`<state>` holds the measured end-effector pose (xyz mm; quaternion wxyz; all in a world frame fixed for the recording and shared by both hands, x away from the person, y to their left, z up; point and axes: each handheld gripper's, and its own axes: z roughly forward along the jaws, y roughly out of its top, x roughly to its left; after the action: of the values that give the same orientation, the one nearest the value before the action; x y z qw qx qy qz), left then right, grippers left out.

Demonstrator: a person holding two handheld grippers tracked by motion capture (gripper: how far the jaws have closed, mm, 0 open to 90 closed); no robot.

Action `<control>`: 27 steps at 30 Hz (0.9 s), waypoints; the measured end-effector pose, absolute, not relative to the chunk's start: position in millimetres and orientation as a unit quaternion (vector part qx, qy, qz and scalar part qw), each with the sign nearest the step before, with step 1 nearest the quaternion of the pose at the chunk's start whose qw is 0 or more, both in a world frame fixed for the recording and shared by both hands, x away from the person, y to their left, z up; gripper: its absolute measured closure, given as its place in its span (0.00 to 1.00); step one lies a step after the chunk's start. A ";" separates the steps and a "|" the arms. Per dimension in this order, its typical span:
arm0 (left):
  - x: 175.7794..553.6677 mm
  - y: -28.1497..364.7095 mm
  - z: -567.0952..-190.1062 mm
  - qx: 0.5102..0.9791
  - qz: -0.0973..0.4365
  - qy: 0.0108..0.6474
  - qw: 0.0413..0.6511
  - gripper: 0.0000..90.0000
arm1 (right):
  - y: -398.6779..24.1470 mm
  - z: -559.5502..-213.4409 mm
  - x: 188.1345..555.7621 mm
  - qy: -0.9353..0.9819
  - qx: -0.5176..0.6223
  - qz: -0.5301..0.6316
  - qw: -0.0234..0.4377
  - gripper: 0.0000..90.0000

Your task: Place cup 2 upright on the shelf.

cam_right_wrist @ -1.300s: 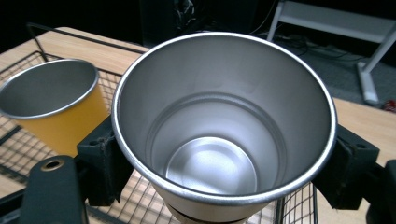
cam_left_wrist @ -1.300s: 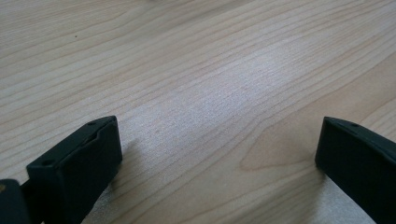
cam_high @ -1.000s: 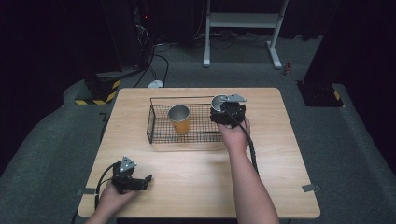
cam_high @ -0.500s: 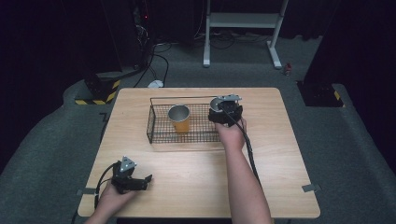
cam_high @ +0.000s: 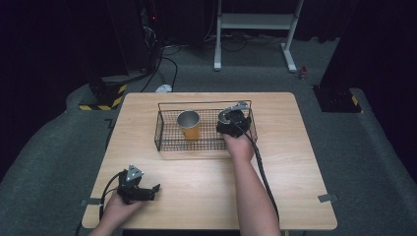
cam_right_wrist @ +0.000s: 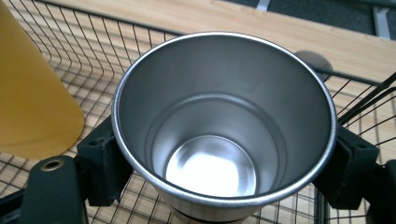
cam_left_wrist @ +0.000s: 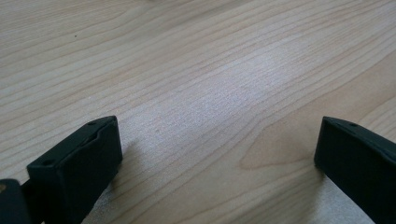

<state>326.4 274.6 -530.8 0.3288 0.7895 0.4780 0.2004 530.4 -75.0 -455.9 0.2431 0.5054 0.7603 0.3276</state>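
Steel cup (cam_right_wrist: 224, 126): clamped by right gripper (cam_right_wrist: 224, 186), frame centre; risks knocking orange cup (cam_right_wrist: 32, 93) inside basket (cam_high: 162, 132). Left gripper (cam_left_wrist: 215, 154): open, idle.

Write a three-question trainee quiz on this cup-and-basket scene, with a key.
1. True or false: the right gripper holds a steel cup between its jaws.
2. Multiple choice: the yellow cup stands A) inside the wire basket, B) on the bare table beside the basket, C) in the left gripper.
3. Fill in: the left gripper rests low over the wooden table with its jaws ____.

Key
1. True: a jaw presses each side of the cup, over the basket.
2. A: it stands upright on the basket's mesh floor.
3. Open, with nothing between them.
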 end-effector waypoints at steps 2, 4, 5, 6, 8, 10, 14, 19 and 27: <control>326.5 274.7 -530.7 0.790 0.201 0.477 0.328 0.01 | -73.2 -457.7 530.1 0.762 0.509 0.322 0.238 0.20; 326.5 274.7 -530.8 0.790 0.201 0.477 0.328 0.01 | -72.2 -458.8 530.1 0.762 0.509 0.322 0.237 0.20; 326.4 274.6 -530.8 0.789 0.200 0.478 0.329 0.01 | -71.8 -459.5 530.1 0.763 0.508 0.321 0.237 0.21; 326.4 274.6 -530.8 0.789 0.200 0.478 0.329 0.01 | -71.6 -460.4 530.0 0.763 0.508 0.322 0.235 0.20; 326.4 274.4 -530.9 0.789 0.200 0.479 0.330 0.01 | -71.1 -461.7 530.1 0.765 0.509 0.319 0.233 0.20; 326.4 274.6 -530.8 0.789 0.201 0.478 0.329 0.01 | -70.6 -463.4 530.1 0.766 0.509 0.317 0.232 0.20; 326.4 274.6 -530.9 0.789 0.201 0.478 0.330 0.01 | -68.9 -465.7 530.2 0.766 0.510 0.315 0.230 0.20; 326.3 274.6 -530.9 0.789 0.201 0.478 0.330 0.01 | -69.0 -466.4 530.3 0.768 0.509 0.313 0.230 0.20; 326.3 274.7 -530.9 0.789 0.201 0.478 0.330 0.01 | -70.1 -468.3 530.6 0.769 0.512 0.314 0.220 0.20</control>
<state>326.3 274.7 -530.9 0.3297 0.7888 0.4784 0.2007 530.6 -70.1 -468.3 0.2205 0.5120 0.7686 0.3138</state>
